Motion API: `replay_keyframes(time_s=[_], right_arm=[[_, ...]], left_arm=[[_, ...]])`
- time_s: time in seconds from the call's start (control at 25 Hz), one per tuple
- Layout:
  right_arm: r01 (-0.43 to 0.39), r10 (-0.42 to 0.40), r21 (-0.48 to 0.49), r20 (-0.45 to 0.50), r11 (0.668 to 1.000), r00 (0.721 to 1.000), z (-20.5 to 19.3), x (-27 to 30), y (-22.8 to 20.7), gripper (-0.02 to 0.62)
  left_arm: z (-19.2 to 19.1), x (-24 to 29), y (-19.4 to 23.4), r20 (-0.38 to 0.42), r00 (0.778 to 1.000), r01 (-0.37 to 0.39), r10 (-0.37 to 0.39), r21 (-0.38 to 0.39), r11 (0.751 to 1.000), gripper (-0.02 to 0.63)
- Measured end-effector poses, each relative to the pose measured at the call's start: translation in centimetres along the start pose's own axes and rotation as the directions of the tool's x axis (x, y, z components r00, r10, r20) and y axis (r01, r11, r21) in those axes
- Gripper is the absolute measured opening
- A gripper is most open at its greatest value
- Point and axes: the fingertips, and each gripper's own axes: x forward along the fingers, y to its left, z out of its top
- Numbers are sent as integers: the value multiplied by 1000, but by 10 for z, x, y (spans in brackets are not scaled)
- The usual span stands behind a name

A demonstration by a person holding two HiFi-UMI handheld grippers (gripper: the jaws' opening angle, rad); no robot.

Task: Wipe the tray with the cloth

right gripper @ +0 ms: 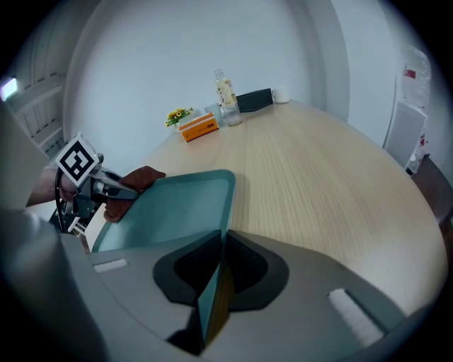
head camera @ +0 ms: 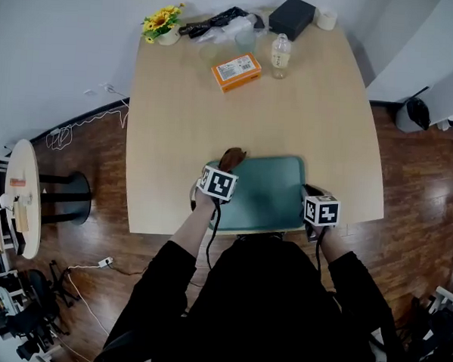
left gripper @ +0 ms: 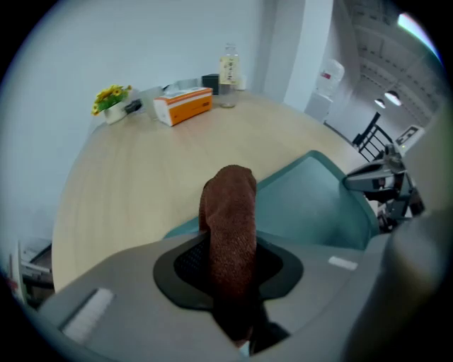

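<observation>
A teal tray (head camera: 275, 188) lies on the pale wooden table near its front edge. My left gripper (head camera: 221, 175) is shut on a brown cloth (head camera: 231, 157), which sticks out over the tray's far left corner. In the left gripper view the cloth (left gripper: 230, 226) runs up between the jaws, with the tray (left gripper: 318, 208) to its right. My right gripper (head camera: 310, 197) is shut on the tray's right rim (right gripper: 212, 297), which stands edge-on between its jaws. In the right gripper view, the left gripper (right gripper: 113, 189) and the cloth (right gripper: 138, 180) show at the tray's far left corner.
At the table's far end stand an orange box (head camera: 236, 71), a clear bottle (head camera: 280, 55), a black box (head camera: 291, 18), a pot of yellow flowers (head camera: 163, 23) and a roll of tape (head camera: 325, 19). A small round side table (head camera: 21, 196) stands on the wooden floor at left.
</observation>
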Motion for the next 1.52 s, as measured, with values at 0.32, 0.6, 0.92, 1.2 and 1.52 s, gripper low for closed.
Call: replay_keyframes(time_s=[0.32, 0.6, 0.92, 1.2, 1.52], right_arm=[[-26, 26, 14, 18, 1000, 1000, 2, 2, 7, 26], [-36, 36, 22, 32, 999, 999, -2, -2, -3, 25], [-46, 45, 44, 30, 998, 999, -4, -3, -6, 25], [-36, 35, 63, 27, 997, 999, -1, 0, -3, 23], [-32, 29, 80, 41, 996, 999, 2, 1, 2, 20]], left_arm=[[96, 29, -182, 60, 965, 229, -255, 280, 932, 78], [93, 35, -226, 50, 952, 272, -302, 317, 909, 78], [-44, -16, -20, -19, 999, -51, 50, -66, 997, 78], [-61, -15, -6, 4, 1000, 21, -20, -150, 988, 74], [22, 9, -183, 25, 973, 222, -231, 199, 955, 74]])
